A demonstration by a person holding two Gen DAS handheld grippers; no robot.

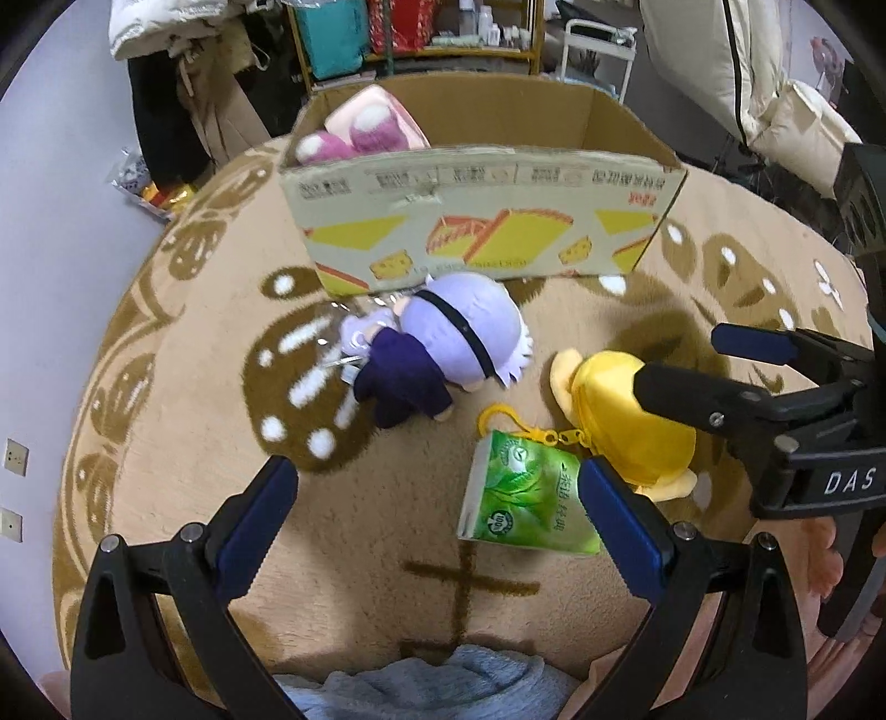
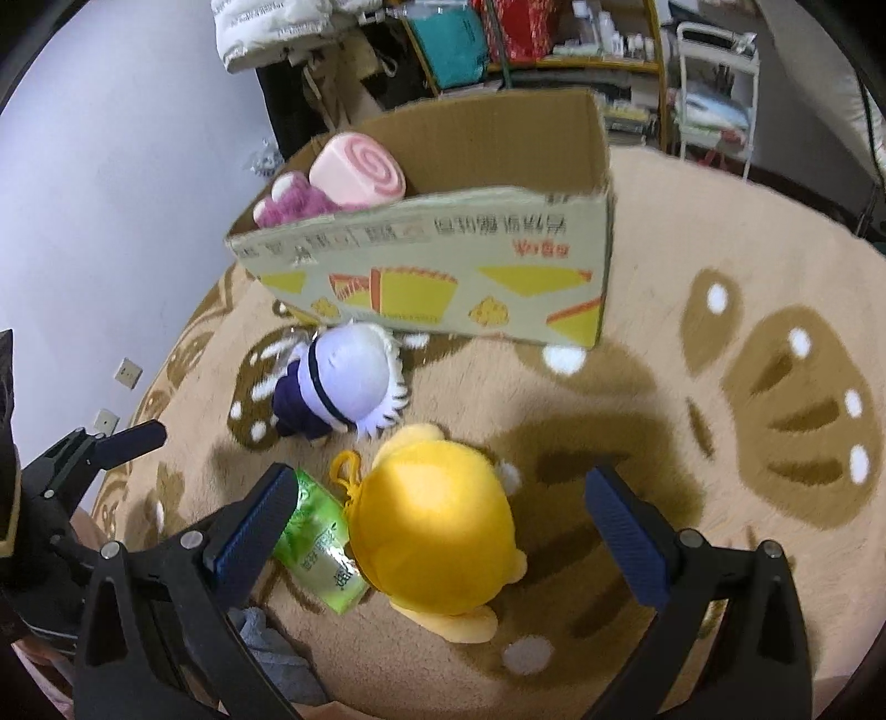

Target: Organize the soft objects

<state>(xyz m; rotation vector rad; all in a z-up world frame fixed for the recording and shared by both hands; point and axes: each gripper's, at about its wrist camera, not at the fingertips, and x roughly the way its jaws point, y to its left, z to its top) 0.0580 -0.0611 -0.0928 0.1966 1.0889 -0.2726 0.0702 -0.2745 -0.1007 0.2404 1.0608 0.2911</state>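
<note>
A cardboard box (image 1: pixel 476 221) (image 2: pixel 443 277) stands on a beige rug and holds a pink swirl cushion (image 2: pixel 357 171) and a purple plush (image 2: pixel 290 207). In front of it lie a purple-haired doll (image 1: pixel 443 343) (image 2: pixel 343 387), a yellow plush (image 1: pixel 631 421) (image 2: pixel 437 526) and a green tissue pack (image 1: pixel 523 495) (image 2: pixel 315 548). My left gripper (image 1: pixel 437 515) is open and empty above the rug, with the tissue pack by its right finger. My right gripper (image 2: pixel 443 520) (image 1: pixel 681 365) is open, its fingers on either side of the yellow plush.
A blue-grey cloth (image 1: pixel 432 687) (image 2: pixel 277 648) lies at the near edge of the rug. Shelves (image 1: pixel 415 33), a white cart (image 2: pixel 714 83) and hanging coats (image 1: pixel 183 66) stand behind the box. A grey wall (image 2: pixel 111 166) is on the left.
</note>
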